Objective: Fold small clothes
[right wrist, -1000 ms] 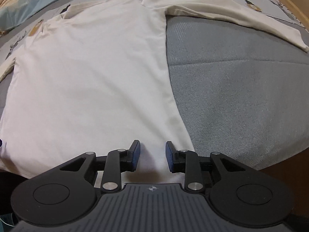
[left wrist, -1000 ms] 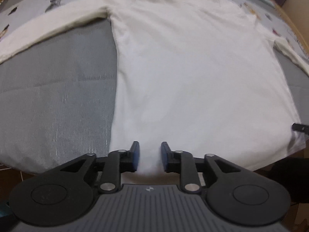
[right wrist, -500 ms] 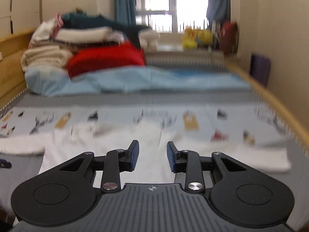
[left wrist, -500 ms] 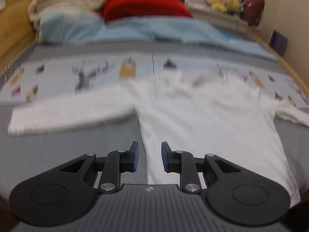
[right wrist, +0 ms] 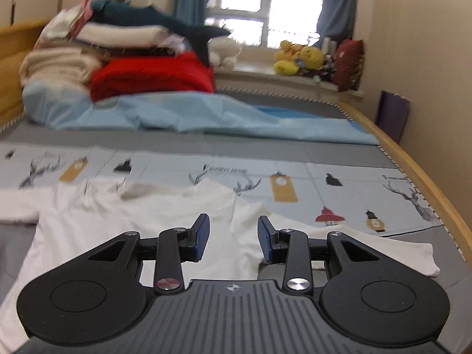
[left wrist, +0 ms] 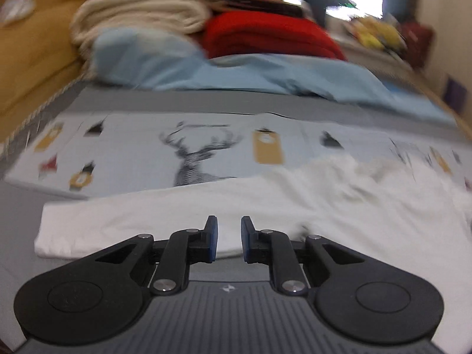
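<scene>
Spread flat on the grey bed [right wrist: 265, 147]: white long-sleeved shirt [right wrist: 153, 215], collar toward the deer-print sheet [left wrist: 200, 150]. Aimed at the shirt's left sleeve [left wrist: 124, 221]: left gripper [left wrist: 227, 239], parted narrowly, empty. Over the right armpit, sleeve [right wrist: 383, 244] trailing right: right gripper [right wrist: 233, 237], parted wider, empty. No containers seen. Against half a second ago: both views closer to the sleeves, right jaws wider apart.
</scene>
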The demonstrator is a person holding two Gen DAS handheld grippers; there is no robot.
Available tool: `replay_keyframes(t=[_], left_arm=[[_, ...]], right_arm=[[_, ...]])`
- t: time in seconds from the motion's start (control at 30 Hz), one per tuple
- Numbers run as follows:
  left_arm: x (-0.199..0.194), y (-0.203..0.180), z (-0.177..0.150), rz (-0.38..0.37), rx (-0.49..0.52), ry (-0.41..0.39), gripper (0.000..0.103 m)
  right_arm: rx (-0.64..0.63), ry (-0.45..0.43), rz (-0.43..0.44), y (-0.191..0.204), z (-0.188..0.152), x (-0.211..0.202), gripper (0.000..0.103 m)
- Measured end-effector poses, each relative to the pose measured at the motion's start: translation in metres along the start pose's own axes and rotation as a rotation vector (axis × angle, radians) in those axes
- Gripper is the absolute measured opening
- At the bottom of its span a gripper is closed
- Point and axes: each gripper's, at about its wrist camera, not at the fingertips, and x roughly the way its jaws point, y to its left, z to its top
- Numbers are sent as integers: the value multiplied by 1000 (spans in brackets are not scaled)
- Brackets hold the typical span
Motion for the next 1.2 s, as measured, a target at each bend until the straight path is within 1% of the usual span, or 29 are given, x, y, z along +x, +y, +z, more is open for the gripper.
replay_keyframes(t=[0.1,0.2,0.27,0.3,0.33,0.37,0.43,0.5,0.53,0.63,0.7,0.77,0.8,0.83,0.87,0.93,1.0,1.1,1.2], left_arm=[[25,44,-1,91,-130,15,18],[48,93,-7,197,-303,46,19],[60,125,-13,255,-392,57,19],[64,139,-16,290,-423,64,22],[69,152,-21,330,-443,74,29],[74,161,-24,367,-456,85,33],[81,181,-30,427,-497,104,50],[84,197,-37,461,-559,119,58],[85,204,-42,462,-585,128,60],[90,215,-52,456,-626,152,60],[92,216,-54,457,-610,131,60],[95,213,-53,457,-590,121,50],[97,212,-52,449,-581,114,32],[98,209,-50,432,-572,109,6],[100,206,-47,416,-568,110,3],[99,197,-38,438,-551,99,3],[89,186,-26,433,-534,60,3],[70,157,-3,386,-478,-14,3],[51,109,18,315,-397,-75,2]], right_arm=[[-39,-28,-32,11,5,6,37],[-32,-17,-45,14,9,14,37],[-30,-11,-46,14,10,18,37],[-31,-10,-45,15,11,19,37],[-32,-9,-45,15,11,20,37],[-37,-5,-46,16,11,21,37],[-53,4,-45,18,10,24,37],[-67,12,-44,20,9,26,37],[-74,17,-43,21,8,27,37],[-87,29,-43,22,7,30,37],[-95,40,-44,21,6,31,37],[-107,57,-47,22,3,33,37],[-116,63,-49,23,2,34,37],[-126,67,-52,24,1,35,37],[-137,70,-55,25,0,36,37],[-145,72,-60,25,-1,38,37],[-142,76,-61,25,-1,39,37],[-131,68,-55,24,0,37,37],[-126,53,-35,27,1,33,37]])
